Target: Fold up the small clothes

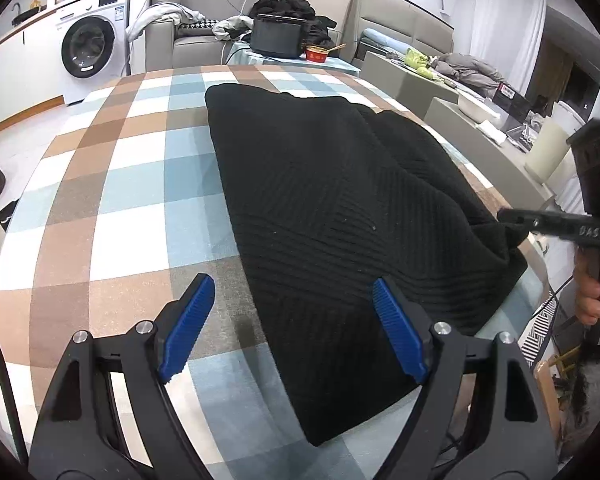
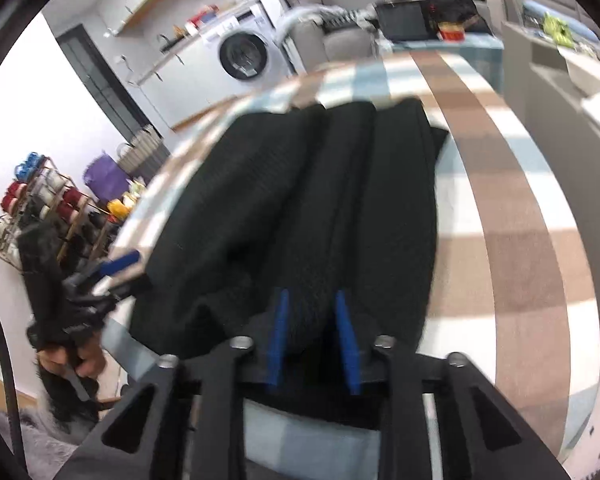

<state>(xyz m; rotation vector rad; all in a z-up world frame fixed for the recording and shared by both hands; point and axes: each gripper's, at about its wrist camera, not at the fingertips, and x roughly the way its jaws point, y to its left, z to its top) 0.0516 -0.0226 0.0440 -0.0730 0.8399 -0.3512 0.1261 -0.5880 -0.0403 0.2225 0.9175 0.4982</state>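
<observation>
Black knit garment [image 1: 340, 208] mid-fold on bench [image 1: 112, 184].
Right hand-held gripper [image 2: 312, 320] clamped on garment edge for folding; left hand-held gripper [image 1: 292, 320] wide open, empty, beside garment.

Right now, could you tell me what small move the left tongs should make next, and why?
Probably ease the left tongs forward and close on the near edge of the black knit garment: they hang open over that edge, while the right tongs already pinch a bunched fold at the other side.
</observation>
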